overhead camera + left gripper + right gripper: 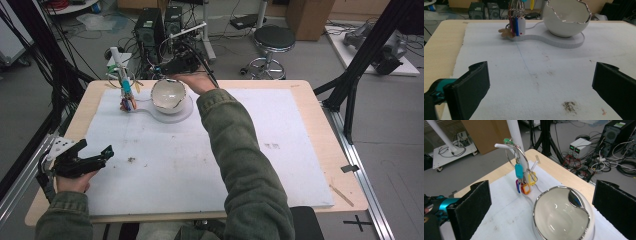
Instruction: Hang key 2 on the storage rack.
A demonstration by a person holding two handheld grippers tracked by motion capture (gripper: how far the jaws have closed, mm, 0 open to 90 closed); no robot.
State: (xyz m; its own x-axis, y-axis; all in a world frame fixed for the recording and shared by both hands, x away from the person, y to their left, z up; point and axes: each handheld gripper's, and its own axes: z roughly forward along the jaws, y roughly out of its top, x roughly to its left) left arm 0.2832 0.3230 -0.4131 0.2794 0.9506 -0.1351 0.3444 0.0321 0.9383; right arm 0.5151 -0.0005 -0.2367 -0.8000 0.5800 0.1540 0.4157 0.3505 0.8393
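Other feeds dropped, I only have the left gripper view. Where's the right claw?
Observer: The right claw is open at the far side of the white bowl, looking down into it.
Operator: Anything in the bowl?
Observer: It looks empty in the right gripper view.
Operator: What do the key tags hang from?
Observer: The key tags hang from a metal ring hooked on a white stand.

Overhead, facing forward and down. Left low, well away from the bowl [566,18]; right close above it, both sharing it.
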